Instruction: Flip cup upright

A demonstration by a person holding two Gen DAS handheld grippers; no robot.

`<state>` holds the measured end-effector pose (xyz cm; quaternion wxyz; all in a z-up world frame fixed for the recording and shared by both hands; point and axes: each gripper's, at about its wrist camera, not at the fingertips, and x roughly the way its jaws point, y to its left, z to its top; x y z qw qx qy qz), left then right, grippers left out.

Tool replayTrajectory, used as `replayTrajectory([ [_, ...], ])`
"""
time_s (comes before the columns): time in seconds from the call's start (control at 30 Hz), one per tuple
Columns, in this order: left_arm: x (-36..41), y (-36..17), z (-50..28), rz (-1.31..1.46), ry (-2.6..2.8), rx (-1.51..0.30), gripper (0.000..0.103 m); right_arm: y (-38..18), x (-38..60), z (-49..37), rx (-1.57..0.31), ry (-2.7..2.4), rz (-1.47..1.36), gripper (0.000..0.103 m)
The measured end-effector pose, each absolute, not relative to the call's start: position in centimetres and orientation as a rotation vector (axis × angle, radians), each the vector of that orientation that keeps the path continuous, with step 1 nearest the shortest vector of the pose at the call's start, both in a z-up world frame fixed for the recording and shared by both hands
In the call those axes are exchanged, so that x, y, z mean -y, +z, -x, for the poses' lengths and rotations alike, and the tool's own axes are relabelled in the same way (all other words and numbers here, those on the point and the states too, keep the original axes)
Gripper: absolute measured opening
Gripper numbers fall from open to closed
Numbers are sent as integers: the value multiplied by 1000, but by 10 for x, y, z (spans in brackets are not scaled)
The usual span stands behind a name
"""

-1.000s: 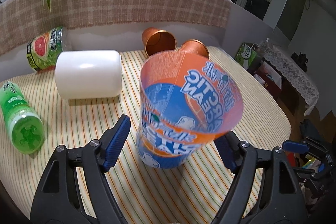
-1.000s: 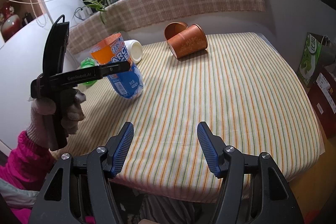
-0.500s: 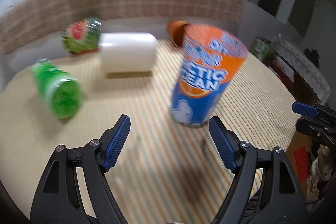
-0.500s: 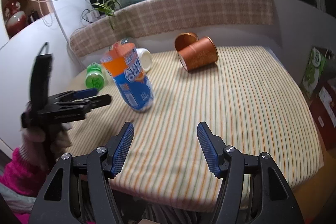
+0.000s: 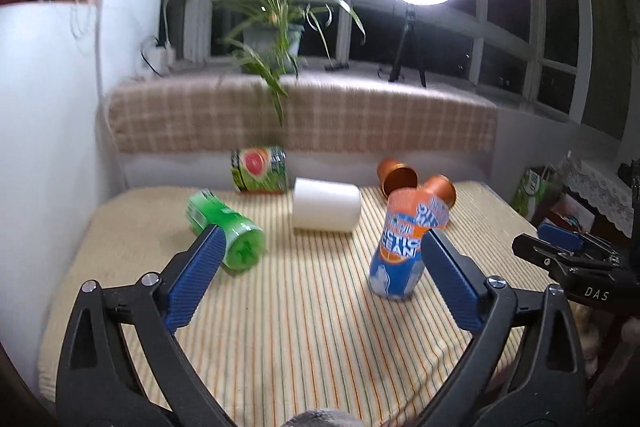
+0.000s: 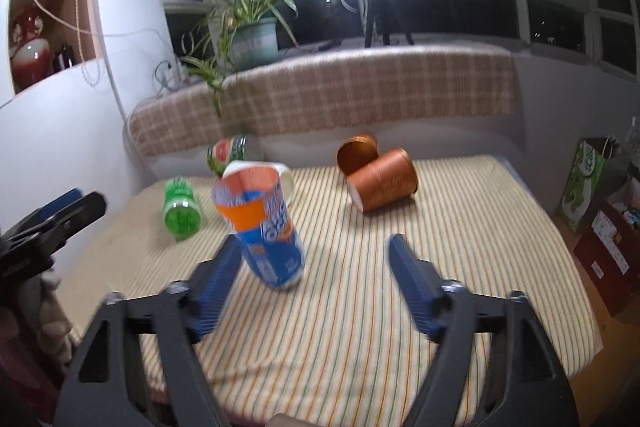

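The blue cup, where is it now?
The blue cup stands on the striped table, right of centre in the left view, before the copper cups, beside the white mug.

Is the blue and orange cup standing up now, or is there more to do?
Nearly done. The blue and orange cup stands on its base on the striped tablecloth, mouth up, leaning a bit. Nothing is in hand: the left claw and the right claw are both open and empty. Left to do, if those count too: the two copper cups and the white cup lie on their sides.
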<state>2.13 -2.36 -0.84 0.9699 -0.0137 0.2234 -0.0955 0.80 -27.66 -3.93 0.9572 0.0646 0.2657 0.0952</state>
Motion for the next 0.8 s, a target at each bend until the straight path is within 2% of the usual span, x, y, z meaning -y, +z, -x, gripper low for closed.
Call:
replayTrajectory([
  [0.17, 25, 2, -8, 24, -165, -416, 102, -31, 271, -3, -463, 122, -71, 87],
  [0.8, 25, 5, -1, 8, -121, -405, 103, -30, 273, -7, -445, 88, -84, 88],
])
